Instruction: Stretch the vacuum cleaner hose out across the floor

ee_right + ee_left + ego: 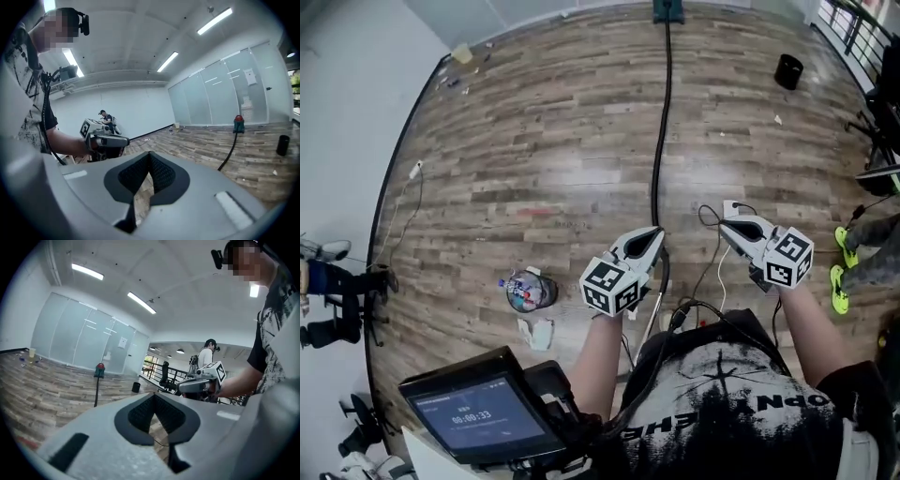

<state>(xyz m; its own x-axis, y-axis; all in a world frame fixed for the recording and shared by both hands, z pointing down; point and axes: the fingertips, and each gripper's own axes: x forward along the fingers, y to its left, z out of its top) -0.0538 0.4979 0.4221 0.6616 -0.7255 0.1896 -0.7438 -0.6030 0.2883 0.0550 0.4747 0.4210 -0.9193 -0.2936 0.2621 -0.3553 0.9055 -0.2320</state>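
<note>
— How far had it got?
— The left hand-held gripper point(654, 234), far from the vacuum cleaner point(667, 9), was clenched on nothing. The hose point(660, 131) ran straight from the vacuum cleaner across the floor point(544, 141), so I judged it done. The right hand-held gripper point(729, 212) was clenched empty too.

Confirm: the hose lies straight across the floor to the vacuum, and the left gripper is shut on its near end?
Not quite. The left gripper is shut, but empty: the left gripper view shows its jaws together with nothing between them. The hose does lie straight across the floor to the vacuum.
</note>
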